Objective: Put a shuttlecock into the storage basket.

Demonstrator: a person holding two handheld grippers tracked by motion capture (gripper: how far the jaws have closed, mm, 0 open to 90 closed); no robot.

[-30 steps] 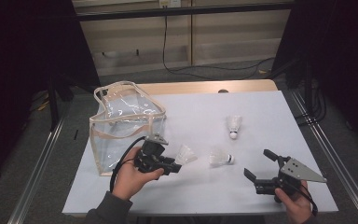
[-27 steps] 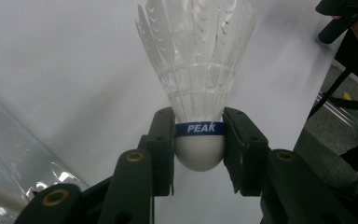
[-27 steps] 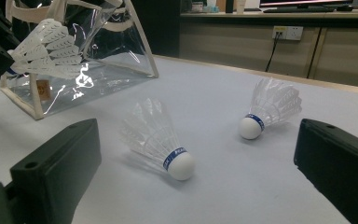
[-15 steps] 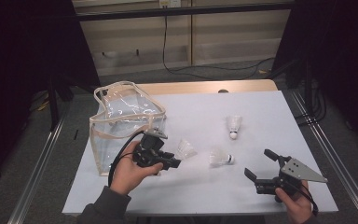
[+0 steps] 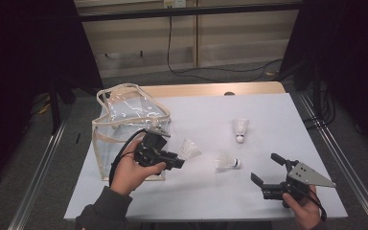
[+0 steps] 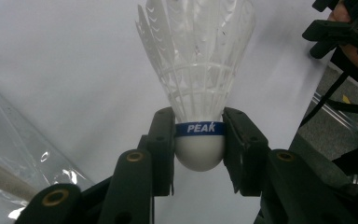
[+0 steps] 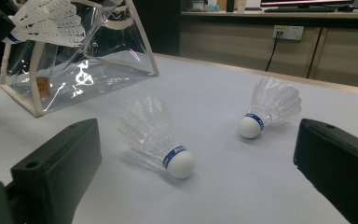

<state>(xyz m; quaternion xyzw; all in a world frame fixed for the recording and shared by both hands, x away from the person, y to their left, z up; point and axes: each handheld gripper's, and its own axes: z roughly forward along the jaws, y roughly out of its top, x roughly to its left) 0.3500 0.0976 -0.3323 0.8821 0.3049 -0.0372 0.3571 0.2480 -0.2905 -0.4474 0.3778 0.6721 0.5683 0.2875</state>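
A: What does the left gripper (image 6: 199,154) hold?

B: Its jaws are closed on the white cork of a shuttlecock (image 6: 198,74), at the blue band. In the high view it is just right of the clear bag (image 5: 124,120), lifted above the white table (image 5: 278,115).

A: And the right gripper (image 5: 264,168)?

B: It is at the near right, jaws wide, nothing between them. A second shuttlecock (image 7: 156,137) lies on its side on the table in front of it, and a third shuttlecock (image 7: 270,107) lies farther away, to the right.
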